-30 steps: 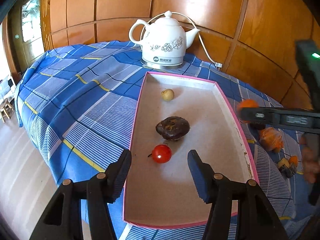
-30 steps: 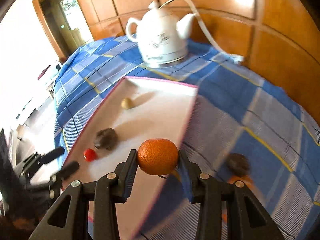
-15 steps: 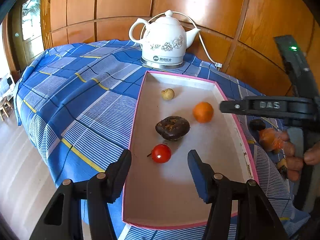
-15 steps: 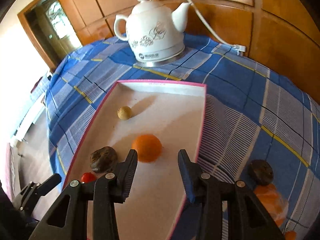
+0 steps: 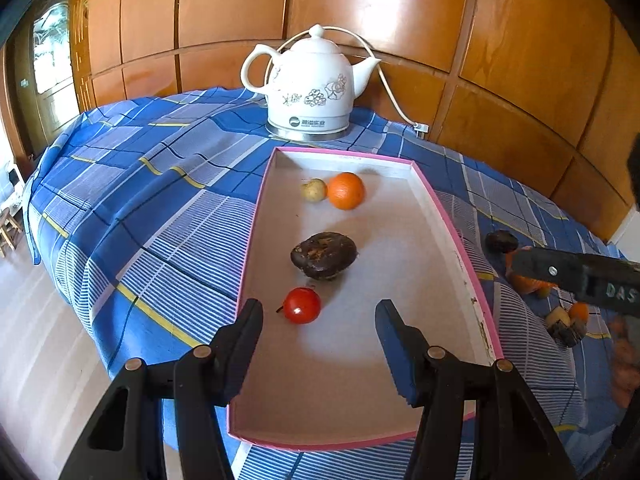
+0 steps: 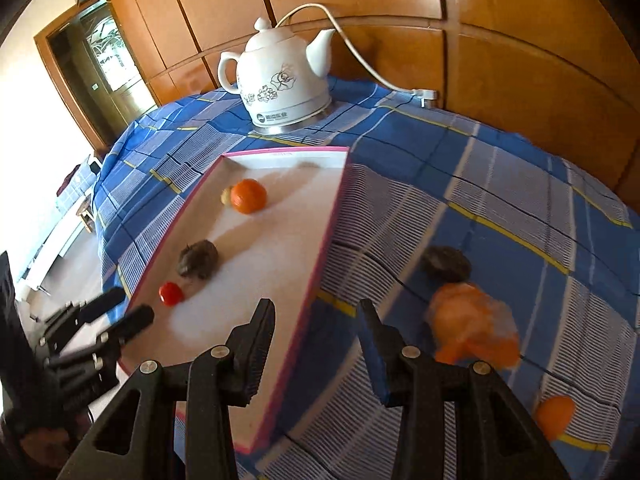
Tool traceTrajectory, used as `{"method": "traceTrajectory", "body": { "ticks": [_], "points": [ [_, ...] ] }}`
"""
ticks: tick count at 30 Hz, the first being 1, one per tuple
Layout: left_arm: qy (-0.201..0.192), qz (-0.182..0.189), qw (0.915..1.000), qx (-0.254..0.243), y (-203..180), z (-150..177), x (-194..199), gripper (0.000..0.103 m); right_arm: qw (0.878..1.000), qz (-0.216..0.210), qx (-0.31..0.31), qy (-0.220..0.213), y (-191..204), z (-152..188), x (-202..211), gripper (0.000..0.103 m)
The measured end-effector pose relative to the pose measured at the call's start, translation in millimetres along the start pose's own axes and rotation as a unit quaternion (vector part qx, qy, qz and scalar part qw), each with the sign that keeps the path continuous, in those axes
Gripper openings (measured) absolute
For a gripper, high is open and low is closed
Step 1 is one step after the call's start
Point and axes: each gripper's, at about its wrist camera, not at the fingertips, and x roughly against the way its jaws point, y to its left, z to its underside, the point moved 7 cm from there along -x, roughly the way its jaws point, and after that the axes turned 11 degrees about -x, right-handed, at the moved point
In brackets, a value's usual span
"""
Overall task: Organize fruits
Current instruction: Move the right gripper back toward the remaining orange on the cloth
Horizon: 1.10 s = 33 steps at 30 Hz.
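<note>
– Three fruits outstanding, off the tray (image 5: 340, 380)? Bearing from the jaws?
– Three, all on the checked cloth (image 6: 500, 184), right of the tray's right rim. Orange lump (image 6: 472, 328): blurred, kind not certain, ahead and to the right of the right gripper (image 6: 316, 312), nearest of the lot. Dark fruit (image 6: 446, 263): just beyond the lump, slightly flattened, longer side lying across the view. Small orange (image 6: 554, 416): further right and nearer the camera, apart from the other two.
– State of the jaws?
– Right: parted, nothing between, poised over the tray's right rim. Left gripper (image 5: 319, 312): parted, nothing held, poised over the tray's near end, with the tomato (image 5: 302, 305) just ahead.
– Nearer hand?
– Right, by judgement; a swing to the right called for. No marked long axis on the lump, so any approach angle probably serviceable.
– Already in tray?
– Four: tomato, dark fruit (image 5: 324, 255) mid-tray, orange (image 5: 346, 191) touching or almost touching a small pale fruit (image 5: 314, 190) at the far end.
– Surface and room?
– Table under blue cloth; white kettle (image 5: 310, 92) behind the tray, cord trailing right; wood-panelled wall (image 5: 400, 12); glazed door (image 6: 104, 60) at left.
</note>
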Motion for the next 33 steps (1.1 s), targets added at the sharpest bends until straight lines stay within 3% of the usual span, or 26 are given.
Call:
{"method": "traceTrajectory", "body": {
  "ticks": [21,33],
  "points": [
    [0.004,0.015,0.9993,-0.035,-25,-1,3,0.059,0.995,0.076,0.063,-0.019,-46,19,52,0.043],
    [0.002,0.063,0.9941,-0.088,-69,-11,7,0.059,0.988,0.15,-0.018,-0.037,-147,-3,86,0.043]
  ]
}}
